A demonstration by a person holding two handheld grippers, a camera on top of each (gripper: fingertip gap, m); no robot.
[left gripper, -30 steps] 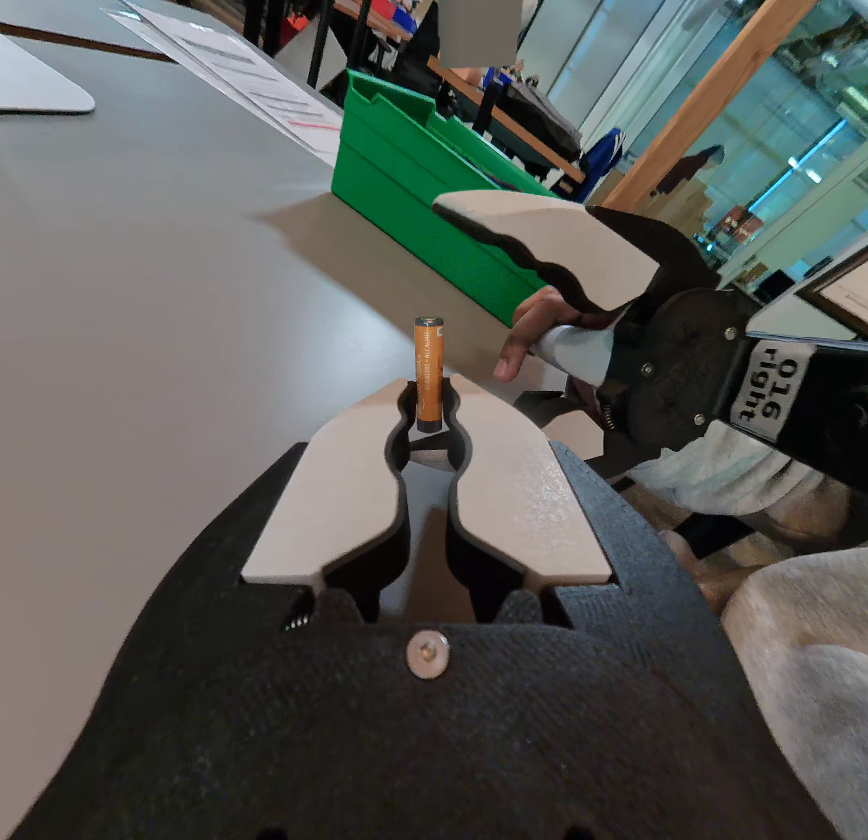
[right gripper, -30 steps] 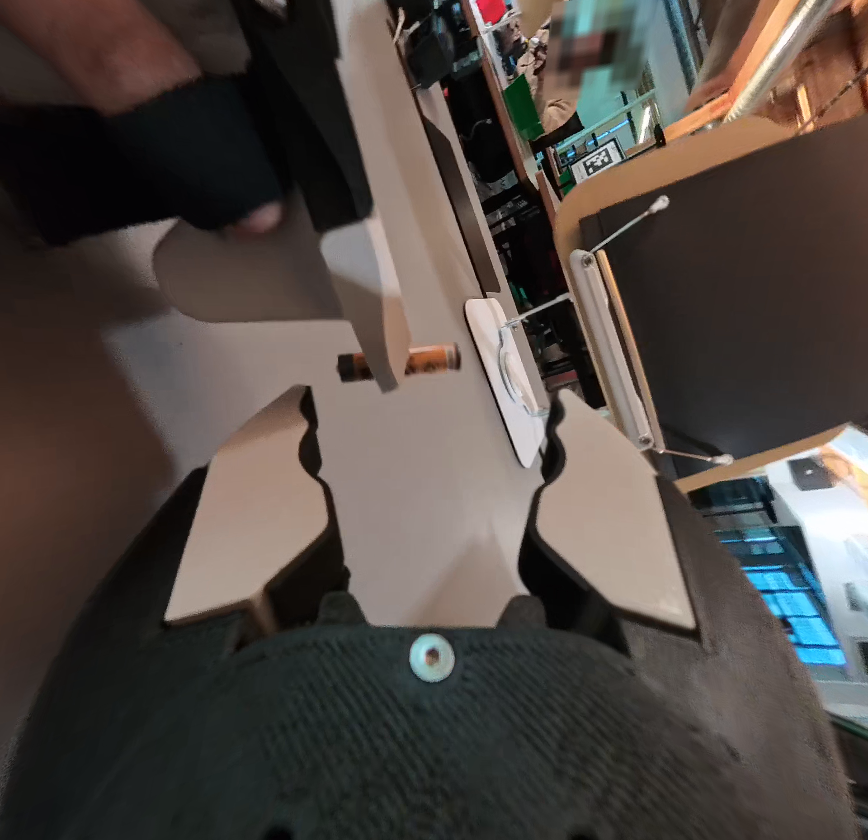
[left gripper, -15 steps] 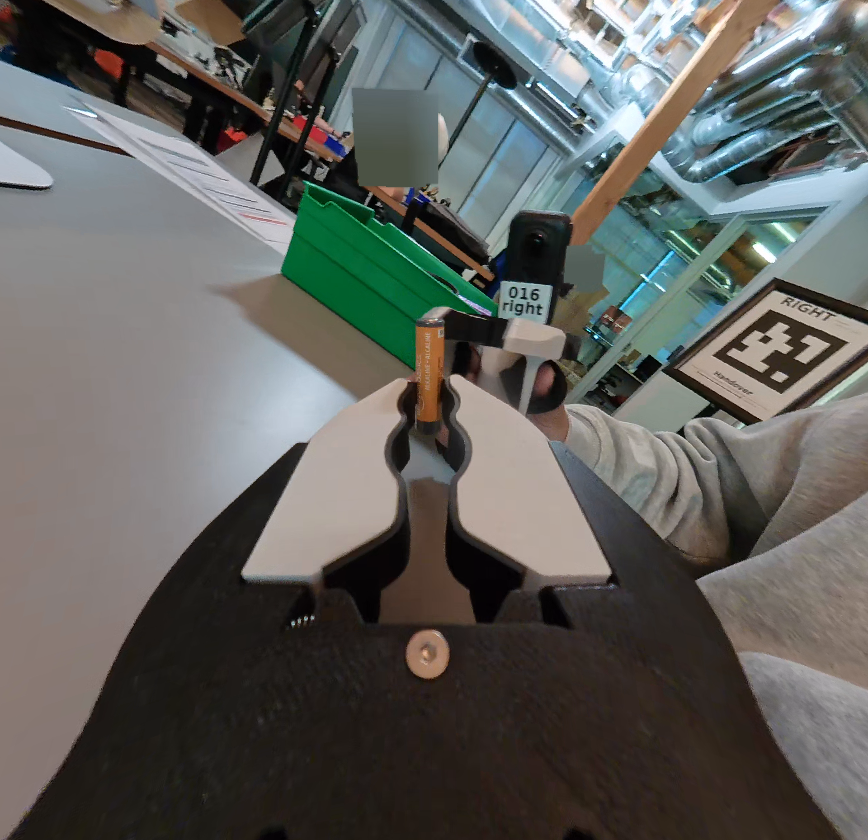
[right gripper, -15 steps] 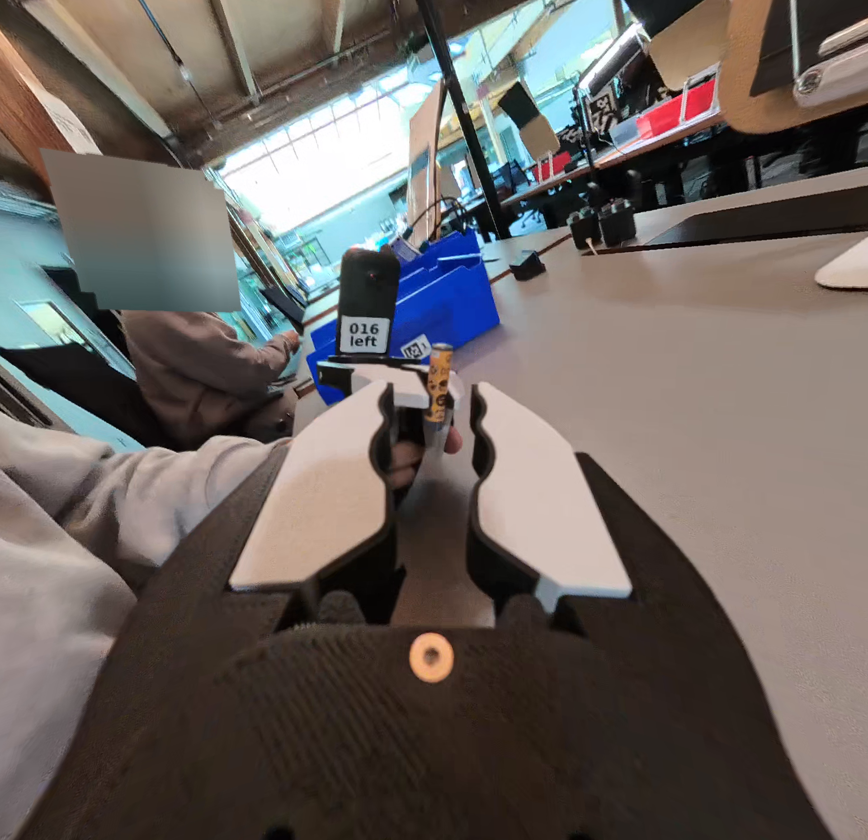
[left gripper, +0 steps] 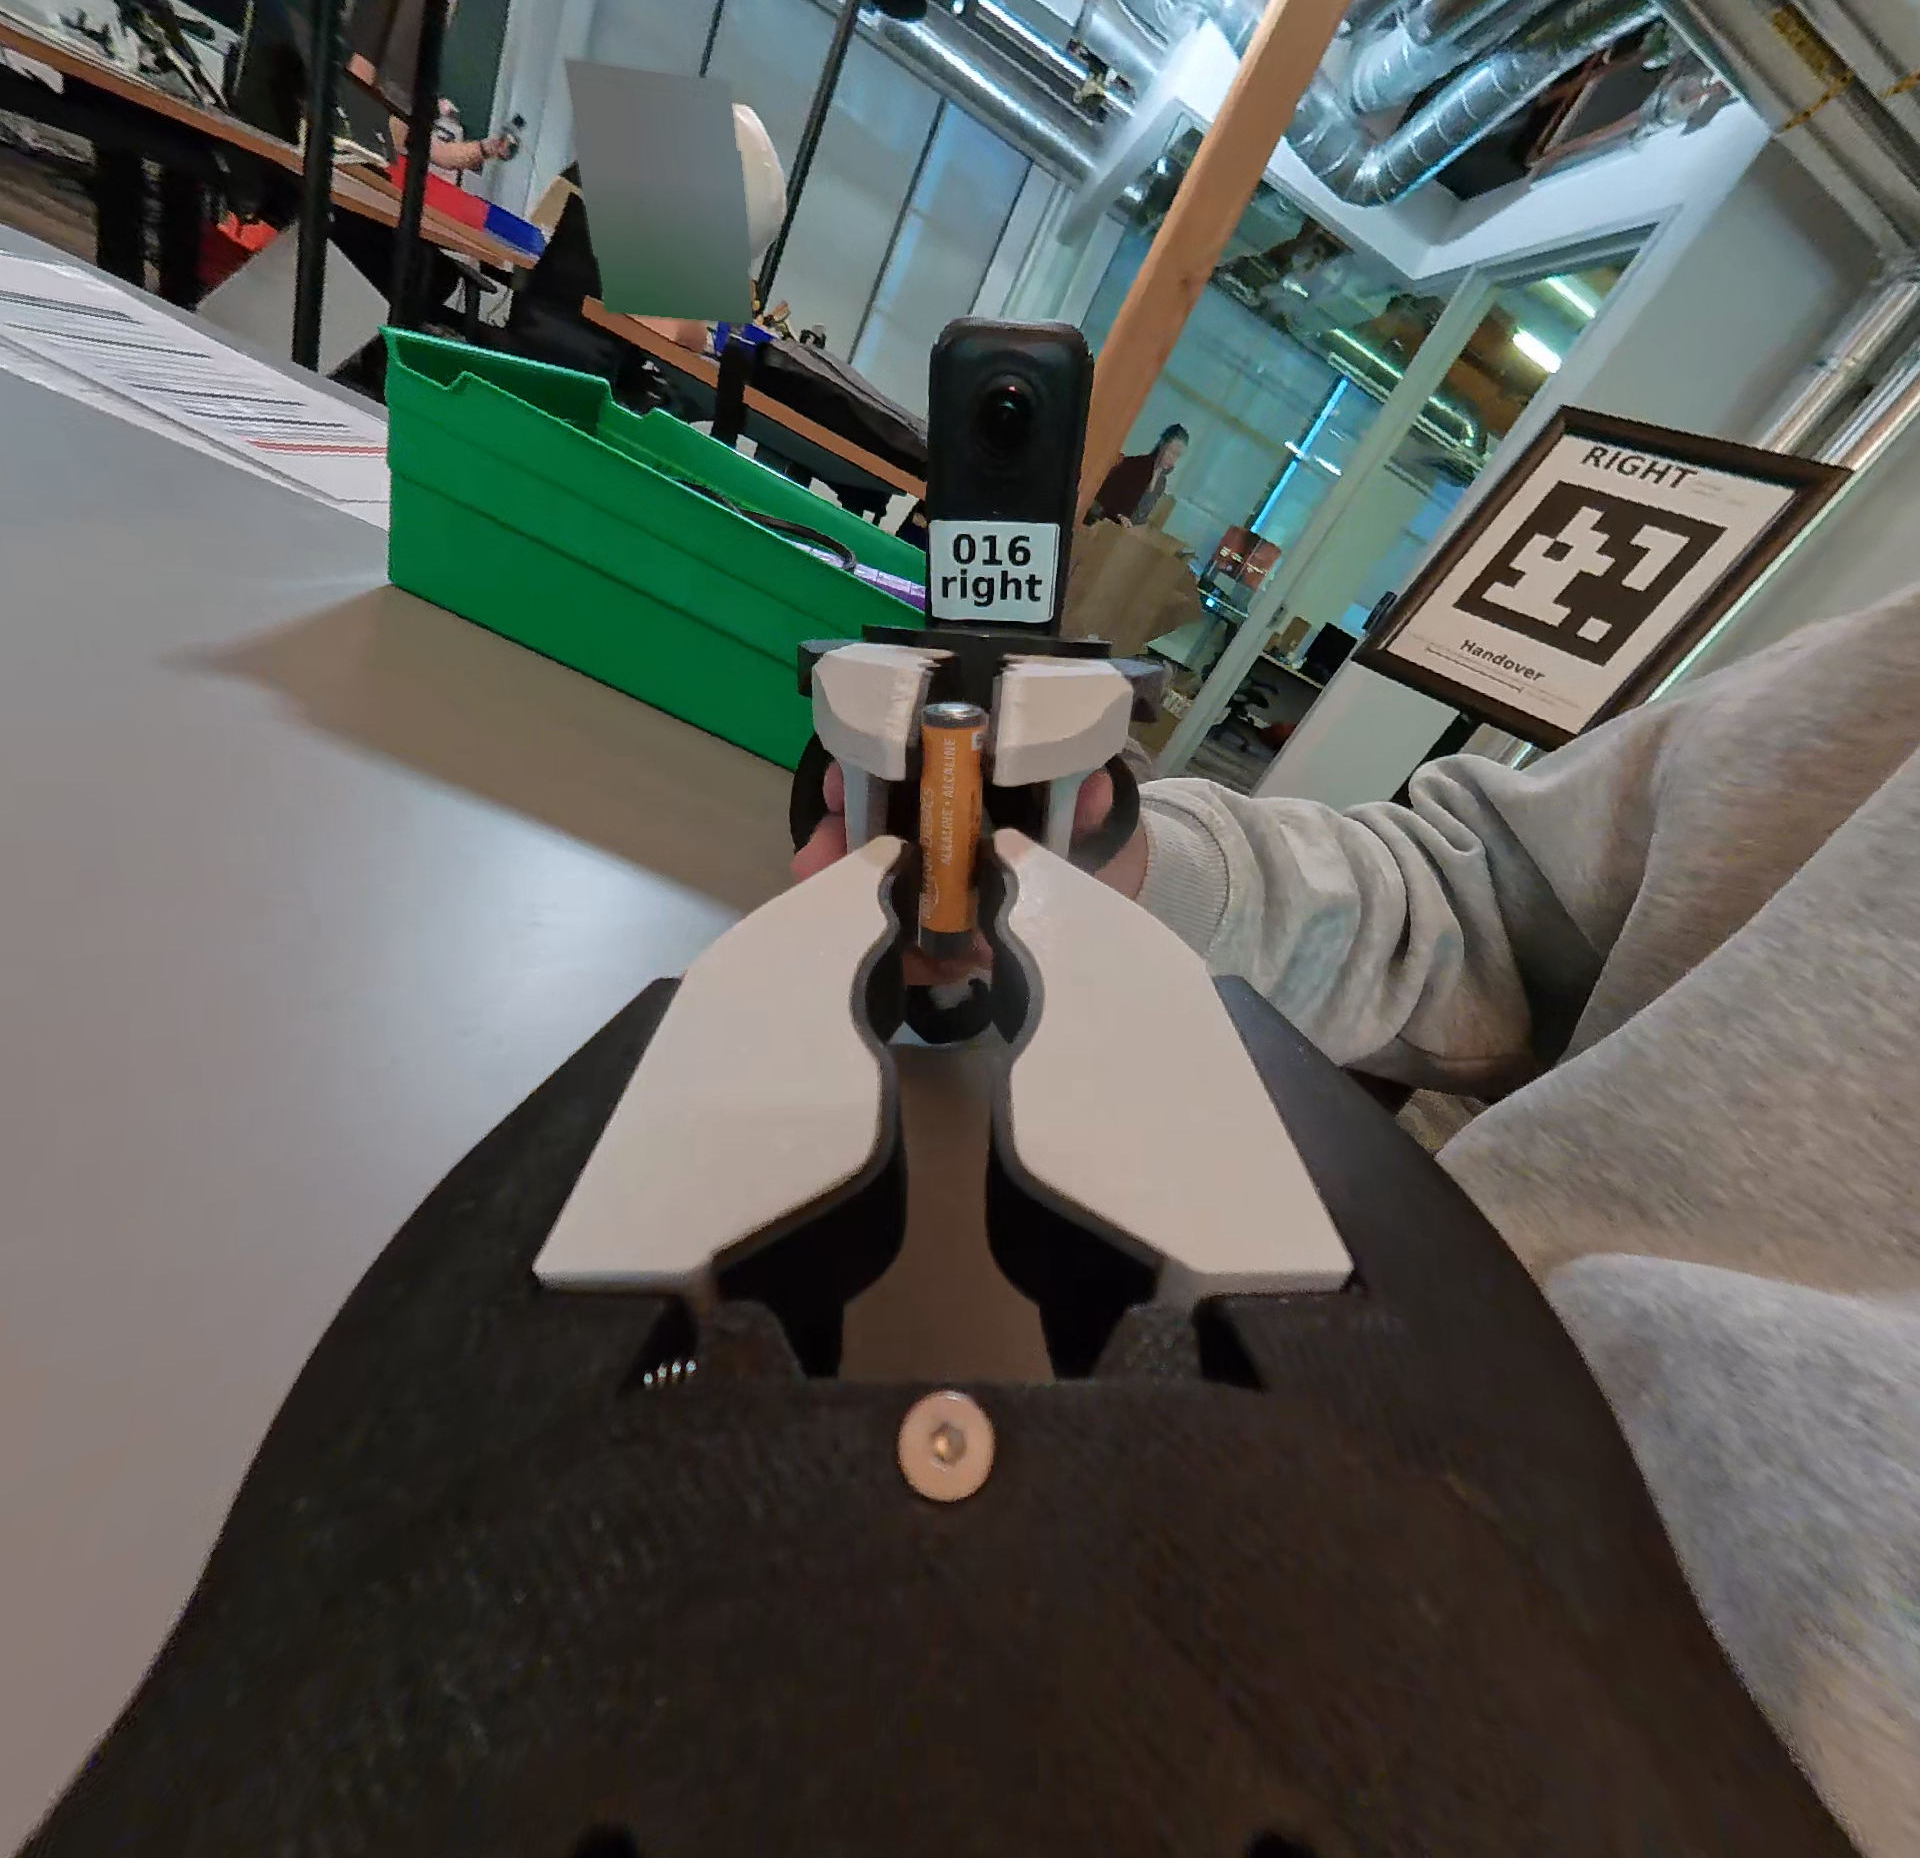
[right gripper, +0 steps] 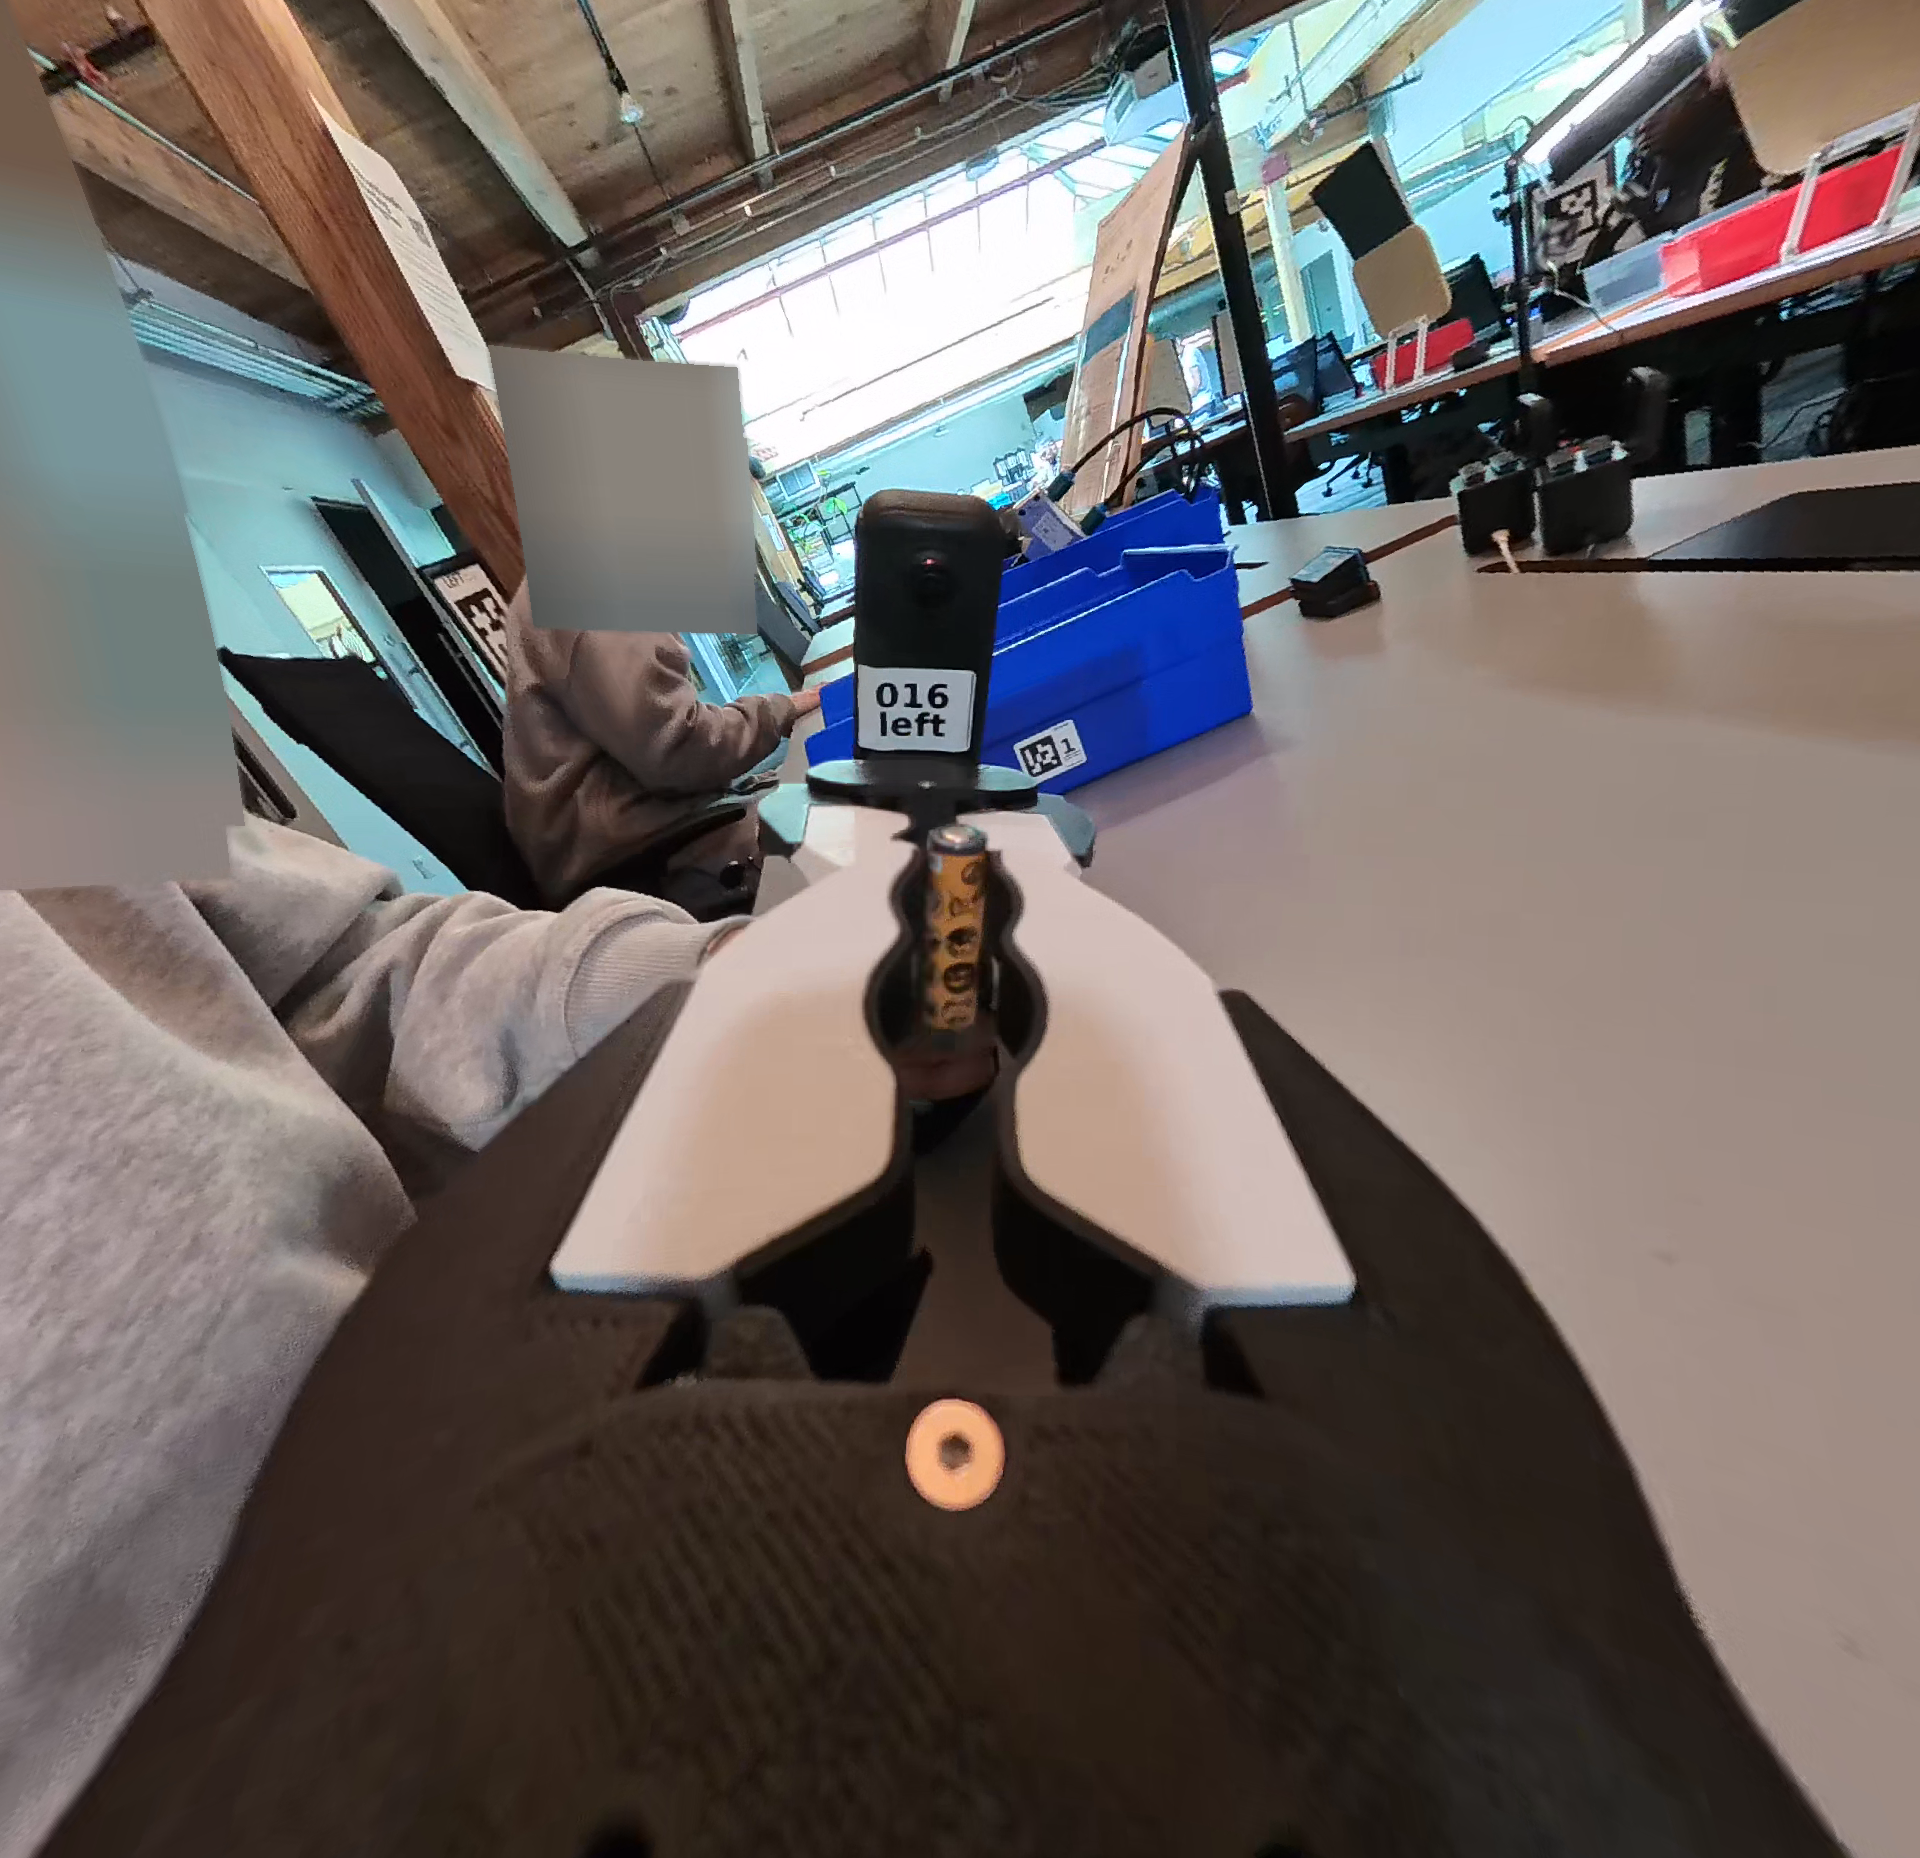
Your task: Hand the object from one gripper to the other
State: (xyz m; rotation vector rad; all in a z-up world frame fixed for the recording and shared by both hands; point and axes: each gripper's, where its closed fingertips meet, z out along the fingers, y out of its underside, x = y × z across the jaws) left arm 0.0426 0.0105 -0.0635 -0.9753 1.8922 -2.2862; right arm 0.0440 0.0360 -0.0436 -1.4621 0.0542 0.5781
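An orange battery (left gripper: 948, 832) stands upright between the two grippers, above the grey table (left gripper: 260, 873). My left gripper (left gripper: 948, 852) is shut on its lower part. My right gripper (left gripper: 961, 728) faces the left one head-on, with its white fingers closed on the battery's upper end. In the right wrist view the right gripper (right gripper: 954, 863) holds the battery (right gripper: 953, 935) in the notch between its fingers. The left gripper's black camera (right gripper: 925, 613) stands just behind. The battery's bottom end is hidden between the fingers.
A green bin (left gripper: 582, 520) stands on the table beyond the grippers, with printed sheets (left gripper: 208, 395) to its left. A framed marker sign (left gripper: 1590, 572) is at the right. A blue bin (right gripper: 1122, 645) and small black devices (right gripper: 1538, 504) sit farther along the table (right gripper: 1558, 873). A person (right gripper: 623, 748) sits at the left. The tips of both grippers are at nearly the same place.
The right gripper swung round to face the left one, moved in over the battery's top, and its fingers closed from wide open onto the battery. The left gripper kept its hold throughout.
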